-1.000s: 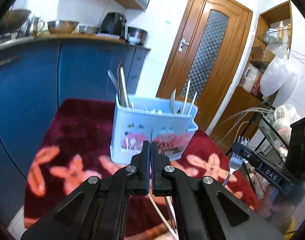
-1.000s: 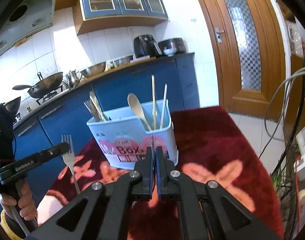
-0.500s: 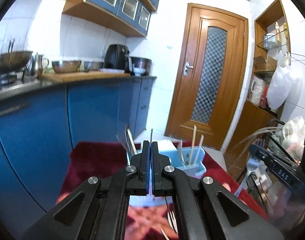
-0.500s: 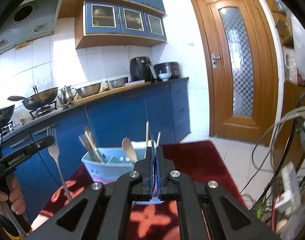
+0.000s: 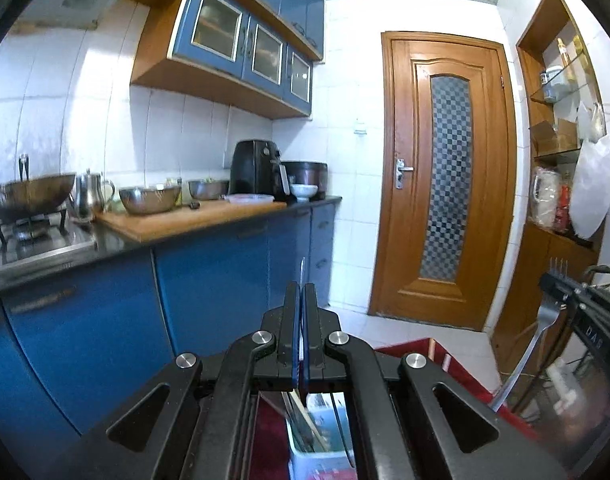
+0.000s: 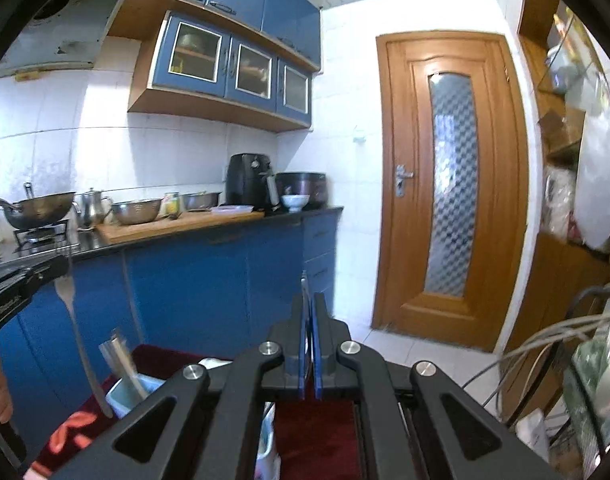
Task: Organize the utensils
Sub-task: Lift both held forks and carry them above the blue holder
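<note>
Each gripper is shut on a metal fork, tines up. My left gripper (image 5: 303, 292) pinches its fork edge-on; that fork (image 6: 75, 324) hangs in full at the left of the right wrist view. My right gripper (image 6: 308, 302) pinches the other fork (image 5: 535, 344), seen at the right of the left wrist view. The light blue utensil holder (image 6: 125, 394) stands low on the red flowered cloth (image 6: 317, 436), mostly hidden under the grippers. Chopsticks (image 6: 123, 362) stick up from it. It also shows between the left gripper's arms (image 5: 317, 436).
A blue kitchen counter (image 5: 209, 264) with a wok, bowls and an air fryer (image 5: 254, 170) runs along the left. A wooden door (image 5: 445, 176) is ahead. Shelves and a cart with bags and cables stand at the right (image 6: 577, 344).
Both grippers have tilted upward with their forks. The holder and cloth have dropped from mid-frame to the bottom edge, and the wall cabinets and ceiling have come into view.
</note>
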A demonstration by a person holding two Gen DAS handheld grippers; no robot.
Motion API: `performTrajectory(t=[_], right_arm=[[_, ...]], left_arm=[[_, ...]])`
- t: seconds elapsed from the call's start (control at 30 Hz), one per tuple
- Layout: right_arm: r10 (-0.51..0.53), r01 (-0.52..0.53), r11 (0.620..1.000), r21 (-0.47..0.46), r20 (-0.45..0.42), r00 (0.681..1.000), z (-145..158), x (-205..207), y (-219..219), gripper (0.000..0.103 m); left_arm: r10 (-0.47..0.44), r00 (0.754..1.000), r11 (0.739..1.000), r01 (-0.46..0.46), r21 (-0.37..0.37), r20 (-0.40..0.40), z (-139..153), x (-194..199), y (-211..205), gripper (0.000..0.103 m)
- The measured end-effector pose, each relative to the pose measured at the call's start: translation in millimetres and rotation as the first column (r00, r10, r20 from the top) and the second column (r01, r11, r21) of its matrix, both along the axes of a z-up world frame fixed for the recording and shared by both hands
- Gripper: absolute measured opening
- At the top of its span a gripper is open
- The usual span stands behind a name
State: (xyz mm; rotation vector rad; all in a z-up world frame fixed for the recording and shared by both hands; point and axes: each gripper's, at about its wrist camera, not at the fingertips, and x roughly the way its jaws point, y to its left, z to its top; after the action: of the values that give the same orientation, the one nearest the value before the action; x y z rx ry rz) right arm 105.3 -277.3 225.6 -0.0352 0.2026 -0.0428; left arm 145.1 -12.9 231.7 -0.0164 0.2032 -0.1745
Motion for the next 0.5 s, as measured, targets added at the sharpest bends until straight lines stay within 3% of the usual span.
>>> performTrajectory(t=[0.17,0.5], right_arm=[[-0.027,0.027,0.999,-0.026,0.007,1.0,-6,26,5,0.004],[0.004,-0.007,0.998,-0.058,-0.056,0.998,-53,53,16,0.005]], left_arm=[[0.016,1.0,0.999,-0.016,0.033,0.014,-7,20,-10,0.0],[0.012,0.997,0.999,-0.009,0.041,-0.076,-64,48,-19,0.0]])
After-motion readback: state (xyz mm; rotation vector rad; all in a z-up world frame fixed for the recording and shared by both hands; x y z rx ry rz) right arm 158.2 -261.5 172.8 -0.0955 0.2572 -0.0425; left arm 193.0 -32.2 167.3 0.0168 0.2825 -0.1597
